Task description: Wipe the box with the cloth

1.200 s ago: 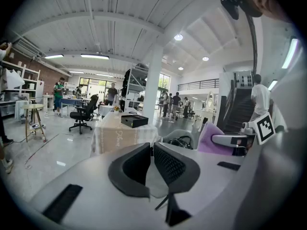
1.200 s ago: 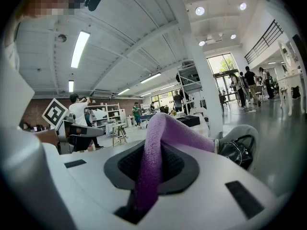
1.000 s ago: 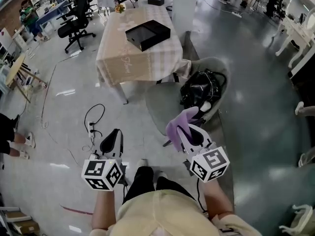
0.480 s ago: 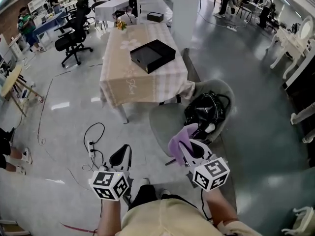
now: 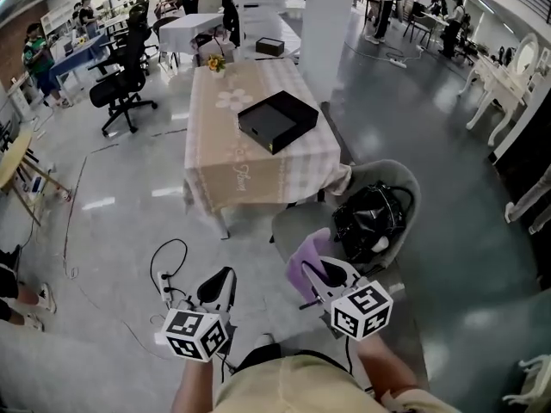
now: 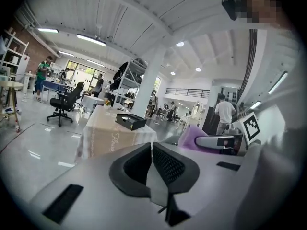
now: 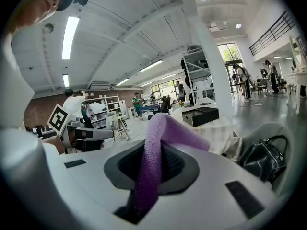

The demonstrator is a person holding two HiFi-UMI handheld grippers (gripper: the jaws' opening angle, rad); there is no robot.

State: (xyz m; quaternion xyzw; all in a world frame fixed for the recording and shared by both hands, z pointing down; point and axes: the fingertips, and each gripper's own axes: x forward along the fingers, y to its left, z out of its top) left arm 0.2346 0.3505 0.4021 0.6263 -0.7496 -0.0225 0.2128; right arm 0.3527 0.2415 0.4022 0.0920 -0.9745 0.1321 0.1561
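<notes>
No wiping yet: the right gripper (image 5: 321, 270) clamps its fingers on the soft purple cloth (image 5: 303, 261), the left gripper (image 5: 219, 280) is clenched empty (flat black box (image 5: 277, 120) well apart at twelve o'clock).

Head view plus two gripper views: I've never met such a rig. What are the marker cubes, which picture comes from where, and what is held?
No robot here: a person holds a two-jaw gripper in each hand, and the marker cubes are parts of those grippers. The head view looks down from a camera on the person's head; each gripper view looks along that gripper's own jaws. The left gripper is shut and empty. The right gripper is shut on a purple cloth. Ahead, a black box lies on a table with a tablecloth, not yet reached. Nearer, a black bag sits on a grey chair.
</notes>
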